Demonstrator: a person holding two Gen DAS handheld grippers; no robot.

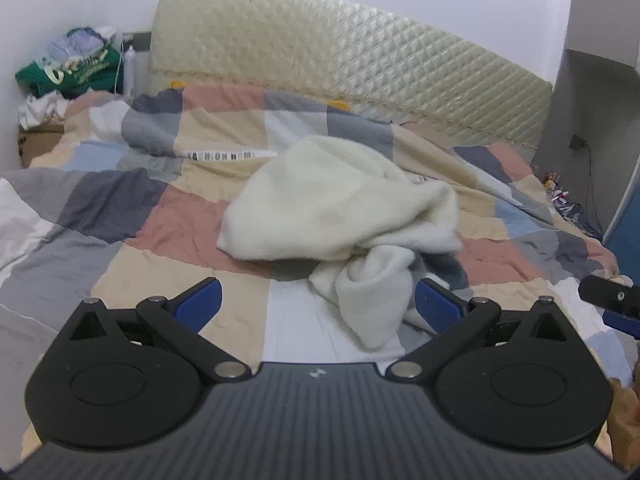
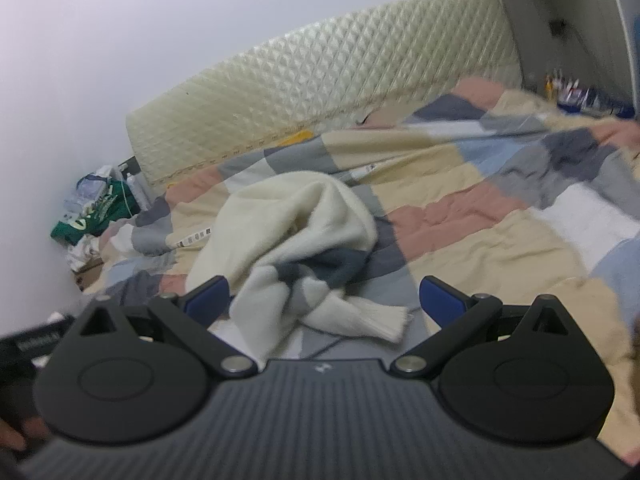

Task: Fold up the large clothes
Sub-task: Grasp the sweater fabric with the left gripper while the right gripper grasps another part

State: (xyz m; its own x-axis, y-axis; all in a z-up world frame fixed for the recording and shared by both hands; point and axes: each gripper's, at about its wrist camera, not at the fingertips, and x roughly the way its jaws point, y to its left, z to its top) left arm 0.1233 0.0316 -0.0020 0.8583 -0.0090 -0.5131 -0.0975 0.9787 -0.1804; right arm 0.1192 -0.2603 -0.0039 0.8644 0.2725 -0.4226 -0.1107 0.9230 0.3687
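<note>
Both sets of tongs stand apart and hold nothing. The left tongs [image 1: 318,304] hang low over the bed, blue pads wide, and the right tongs [image 2: 324,300] do the same in their own view.

The cream sweater [image 1: 340,216] lies crumpled on the checked quilt [image 1: 120,216], in the middle of the left wrist view and just ahead of the left tongs. Its bulk sits toward the quilted headboard [image 1: 340,64] at the top of the frame, and a bunched part, which I take for a sleeve [image 1: 368,300], trails down toward the lower centre until it sits between the open left pads, seemingly close under them.

From the right wrist view the same sweater runs from upper middle down to lower centre, with a ribbed cuff [image 2: 384,320] pointing to the right, between the pads and nearer the right-hand one. A dark blue and grey band [image 2: 316,272] crosses the heap there.

So the long axis, as far as the crumple lets me judge, runs from the headboard side toward the tongs, and both pairs face its near end. At the right edge of the left view a black piece with a blue tip shows, probably the other tool, so the two seem to be side by side.

Folding has not begun, I'd say; spreading it flat likely comes first.
</note>
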